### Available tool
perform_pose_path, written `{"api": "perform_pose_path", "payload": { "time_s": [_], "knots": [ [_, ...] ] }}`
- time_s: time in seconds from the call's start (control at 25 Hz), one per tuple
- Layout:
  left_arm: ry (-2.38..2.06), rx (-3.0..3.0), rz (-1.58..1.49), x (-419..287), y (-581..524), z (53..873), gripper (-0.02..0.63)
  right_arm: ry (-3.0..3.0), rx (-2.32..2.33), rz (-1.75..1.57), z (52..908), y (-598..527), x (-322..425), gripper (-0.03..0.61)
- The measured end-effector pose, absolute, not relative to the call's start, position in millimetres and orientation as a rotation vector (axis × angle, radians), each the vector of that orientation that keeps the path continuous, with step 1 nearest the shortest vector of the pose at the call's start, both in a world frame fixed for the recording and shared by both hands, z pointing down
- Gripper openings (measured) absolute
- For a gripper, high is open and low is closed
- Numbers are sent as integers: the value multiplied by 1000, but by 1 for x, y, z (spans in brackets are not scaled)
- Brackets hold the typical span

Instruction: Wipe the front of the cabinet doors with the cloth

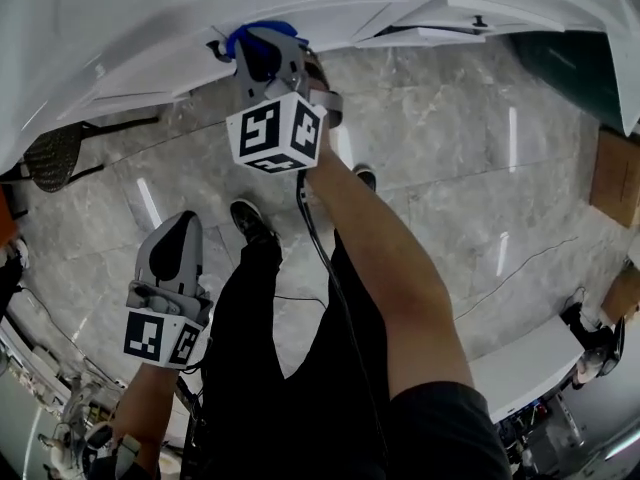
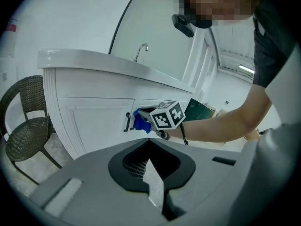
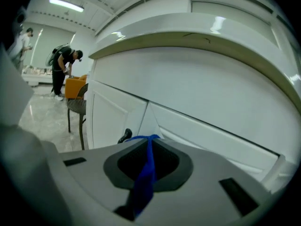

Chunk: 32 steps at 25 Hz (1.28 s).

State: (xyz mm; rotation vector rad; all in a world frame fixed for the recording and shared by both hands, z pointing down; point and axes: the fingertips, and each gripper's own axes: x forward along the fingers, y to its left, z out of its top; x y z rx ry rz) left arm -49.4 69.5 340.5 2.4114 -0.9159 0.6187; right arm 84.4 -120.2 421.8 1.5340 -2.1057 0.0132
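- The right gripper (image 1: 264,52) is raised to the white cabinet front, just right of the black handle (image 2: 127,122) on the cabinet door (image 2: 91,121).
- Its jaws are clamped on a blue cloth (image 1: 243,36). In the right gripper view the cloth (image 3: 146,173) runs as a narrow blue band between the two jaws, from their tips back into the dark recess.
- In the left gripper view the cloth (image 2: 140,120) bunches at the front of the right gripper (image 2: 149,120), right beside the handle and at the seam between two doors. It looks pressed to the door face, though actual contact cannot be confirmed.
- The left gripper (image 1: 183,224) is held low and well back from the handle, over the grey stone floor (image 1: 450,148). Its jaws are together, with nothing between them.
- Above the handle the white bench top (image 2: 94,60) overhangs the doors, and a tap (image 2: 141,51) stands on it.
- A dark woven chair (image 2: 23,121) stands left of the handle, past the cabinet's rounded corner.
- Far to the left of the handle (image 3: 125,135) in the right gripper view, a person (image 3: 65,72) in dark clothes bends over something orange.
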Motion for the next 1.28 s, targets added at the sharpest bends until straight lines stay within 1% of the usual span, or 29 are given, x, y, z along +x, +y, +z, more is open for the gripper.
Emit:
{"api": "perform_pose_path", "payload": {
  "time_s": [0.12,0.36,0.56,0.76,0.88,1.0,1.08,1.28],
  "knots": [
    [-977,2363,605,-28,67,349,-2,-2079,1466,-66,432,-116,105,29],
    [-911,2331,603,51,87,368,-2,-2047,1480,25,456,-103,191,29],
    [-856,2335,594,109,96,375,-2,-1988,1496,19,467,-93,262,29],
    [-801,2362,593,148,104,367,-2,-1955,1518,6,460,-82,306,29],
    [-786,2371,597,150,103,366,-2,-1913,1563,20,459,-74,320,29],
    [-785,2371,595,132,100,366,-2,-1875,1653,102,457,-63,322,29],
    [-794,2367,592,115,97,367,-2,-1890,1685,142,455,-58,306,29],
    [-834,2357,577,64,88,361,-2,-1967,1668,217,464,-59,235,29]
  ]
}}
